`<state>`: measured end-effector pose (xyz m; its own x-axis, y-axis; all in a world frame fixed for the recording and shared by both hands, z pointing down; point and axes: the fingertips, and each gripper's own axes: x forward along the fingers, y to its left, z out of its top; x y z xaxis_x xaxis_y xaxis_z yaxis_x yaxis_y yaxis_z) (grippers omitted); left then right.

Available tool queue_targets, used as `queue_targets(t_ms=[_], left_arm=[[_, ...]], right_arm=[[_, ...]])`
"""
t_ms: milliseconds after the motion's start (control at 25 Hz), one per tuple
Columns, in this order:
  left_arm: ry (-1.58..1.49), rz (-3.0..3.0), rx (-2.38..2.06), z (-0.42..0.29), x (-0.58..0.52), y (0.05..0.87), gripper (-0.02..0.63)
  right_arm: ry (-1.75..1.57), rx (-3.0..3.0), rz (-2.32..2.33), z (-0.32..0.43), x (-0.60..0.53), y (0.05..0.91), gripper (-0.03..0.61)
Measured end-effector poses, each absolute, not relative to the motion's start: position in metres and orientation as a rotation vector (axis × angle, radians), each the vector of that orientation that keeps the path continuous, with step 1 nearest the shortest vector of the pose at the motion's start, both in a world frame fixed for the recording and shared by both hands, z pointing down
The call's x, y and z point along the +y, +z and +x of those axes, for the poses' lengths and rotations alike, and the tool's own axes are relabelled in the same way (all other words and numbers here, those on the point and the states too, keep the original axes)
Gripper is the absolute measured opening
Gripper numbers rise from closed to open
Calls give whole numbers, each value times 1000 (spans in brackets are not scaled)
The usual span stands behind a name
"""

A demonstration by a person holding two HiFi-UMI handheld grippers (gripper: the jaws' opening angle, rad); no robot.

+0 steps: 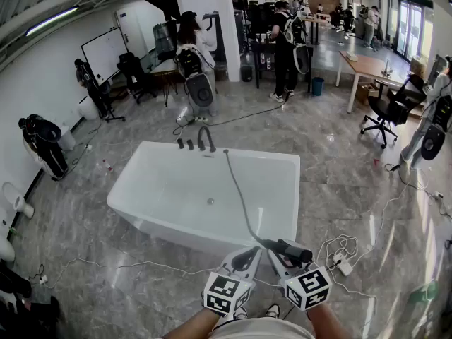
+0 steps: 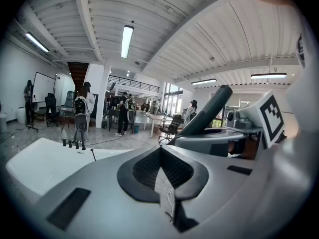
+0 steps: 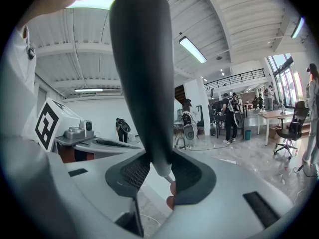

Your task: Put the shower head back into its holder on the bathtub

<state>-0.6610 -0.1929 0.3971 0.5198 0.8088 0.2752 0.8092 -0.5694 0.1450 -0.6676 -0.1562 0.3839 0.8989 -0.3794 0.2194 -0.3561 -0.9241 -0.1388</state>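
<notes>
Jaws of the right gripper (image 3: 159, 172) stand wide around the dark shower head (image 3: 142, 73), the pads seemingly pressing on its handle, by the near rim of the bathtub (image 1: 141, 189). The left gripper (image 2: 160, 158), just beside it, is closed on nothing.

Evenly bright indoors: ceiling strip lights (image 2: 126, 40) are glowing, daylight is coming through windows (image 1: 412, 11) and glinting on the polished floor (image 1: 330, 138). My gripper views are bulging fisheye-style, darkening at corners; the close shower head (image 3: 142, 73) is blurring.
</notes>
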Motion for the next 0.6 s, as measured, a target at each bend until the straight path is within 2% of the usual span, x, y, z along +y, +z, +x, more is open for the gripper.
queue_targets(t_ms=[600], left_arm=[[-496,-2740,-1461,-666,-196,399,5]], right_arm=[[-373,572,-2956,-671,-156,386,143]])
